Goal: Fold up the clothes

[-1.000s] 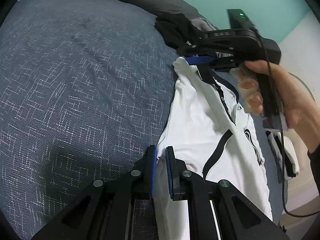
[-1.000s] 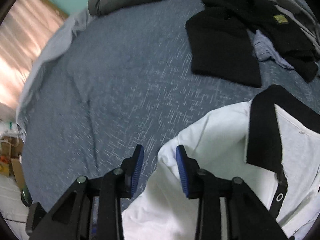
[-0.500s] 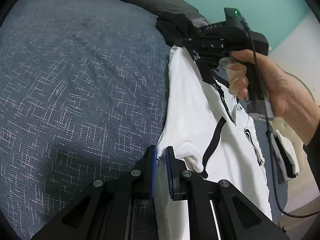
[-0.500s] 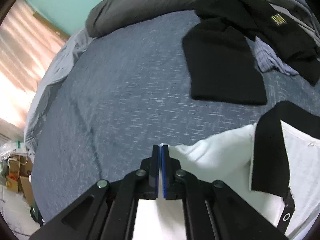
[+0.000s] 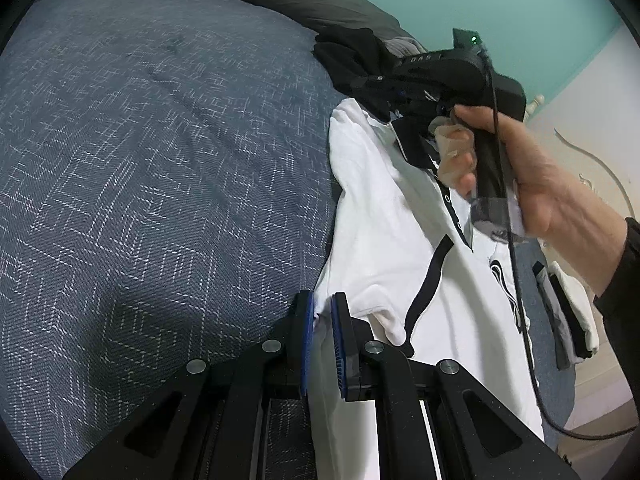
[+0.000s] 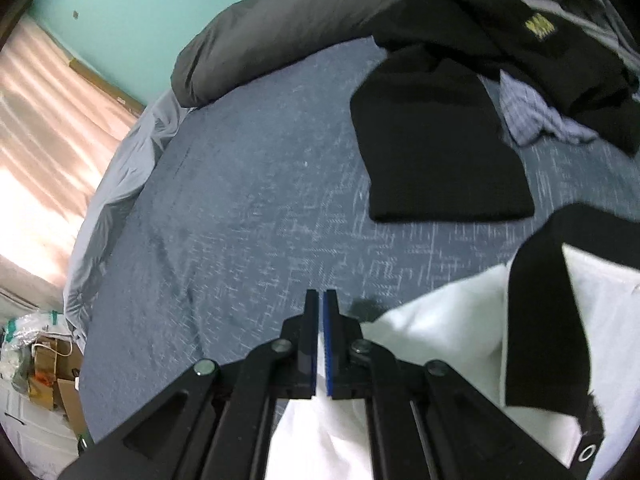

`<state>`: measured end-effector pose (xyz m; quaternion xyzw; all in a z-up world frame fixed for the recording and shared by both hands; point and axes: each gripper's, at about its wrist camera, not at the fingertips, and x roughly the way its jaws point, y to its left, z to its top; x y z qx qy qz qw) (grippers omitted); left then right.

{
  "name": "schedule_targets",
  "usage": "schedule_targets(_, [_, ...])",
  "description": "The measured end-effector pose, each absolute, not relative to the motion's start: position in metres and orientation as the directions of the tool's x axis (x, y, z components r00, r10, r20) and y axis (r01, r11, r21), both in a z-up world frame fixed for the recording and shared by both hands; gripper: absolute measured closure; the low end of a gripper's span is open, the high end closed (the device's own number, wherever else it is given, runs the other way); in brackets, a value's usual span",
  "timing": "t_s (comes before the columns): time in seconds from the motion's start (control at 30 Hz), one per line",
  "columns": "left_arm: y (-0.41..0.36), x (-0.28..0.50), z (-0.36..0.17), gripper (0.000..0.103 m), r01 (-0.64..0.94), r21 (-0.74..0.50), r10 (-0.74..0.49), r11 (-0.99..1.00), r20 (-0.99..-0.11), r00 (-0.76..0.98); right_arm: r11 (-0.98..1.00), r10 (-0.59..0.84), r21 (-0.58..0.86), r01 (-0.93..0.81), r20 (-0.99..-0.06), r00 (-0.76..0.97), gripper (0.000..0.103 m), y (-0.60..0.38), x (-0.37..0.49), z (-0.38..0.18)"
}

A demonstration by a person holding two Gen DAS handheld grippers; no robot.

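Observation:
A white polo shirt (image 5: 384, 216) with a black collar (image 6: 536, 320) and black trim is held up over the blue-grey bed (image 5: 160, 160). My left gripper (image 5: 320, 312) is shut on the shirt's lower side edge, white cloth pinched between its blue pads. In the left wrist view a person's hand (image 5: 516, 176) holds my right gripper (image 5: 372, 80) at the shirt's shoulder, near the collar. In the right wrist view my right gripper (image 6: 321, 300) is shut, with white shoulder cloth (image 6: 440, 320) running in under its fingers.
A flat black garment (image 6: 436, 152) lies on the bed beyond the shirt, with a heap of black clothes (image 6: 520, 36) and a pale blue striped piece (image 6: 528, 120) behind it. A grey duvet (image 6: 280, 40) lines the far edge. Folded clothes (image 5: 568, 312) lie at the right. Boxes (image 6: 52, 372) stand on the floor.
My right gripper closed from open onto the shirt's shoulder and lifted it off the bed. My left gripper has kept its hold on the lower edge.

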<state>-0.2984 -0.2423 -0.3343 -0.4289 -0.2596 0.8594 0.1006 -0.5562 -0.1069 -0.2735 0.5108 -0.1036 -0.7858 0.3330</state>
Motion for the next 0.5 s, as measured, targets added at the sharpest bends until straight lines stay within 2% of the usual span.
schedule_targets(0.1, [-0.242, -0.299, -0.335, 0.093, 0.049, -0.531, 0.395, -0.846, -0.686, -0.611, -0.767, -0.596, 0.46, 0.447, -0.77, -0.229, 0.099, -0.111, -0.553, -0.27])
schedule_targets(0.2, [-0.25, -0.295, -0.335, 0.093, 0.05, -0.534, 0.397, -0.844, -0.684, -0.612, -0.77, -0.561, 0.417, 0.483, -0.804, -0.2, 0.088, -0.116, -0.549, -0.267])
schedule_targets(0.33, [-0.248, -0.295, -0.333, 0.093, 0.05, -0.534, 0.397, -0.844, -0.684, -0.612, -0.759, -0.53, 0.382, 0.527, -0.833, -0.16, 0.078, -0.125, -0.538, -0.273])
schedule_targets(0.47, [-0.243, -0.296, -0.331, 0.093, 0.053, -0.534, 0.396, -0.844, -0.685, -0.612, -0.769, -0.514, 0.36, 0.529, -0.839, -0.177, 0.077, -0.129, -0.539, -0.276])
schedule_targets(0.5, [-0.243, -0.296, -0.331, 0.093, 0.053, -0.535, 0.396, -0.843, -0.684, -0.612, -0.771, -0.511, 0.354, 0.529, -0.84, -0.183, 0.081, -0.129, -0.54, -0.276])
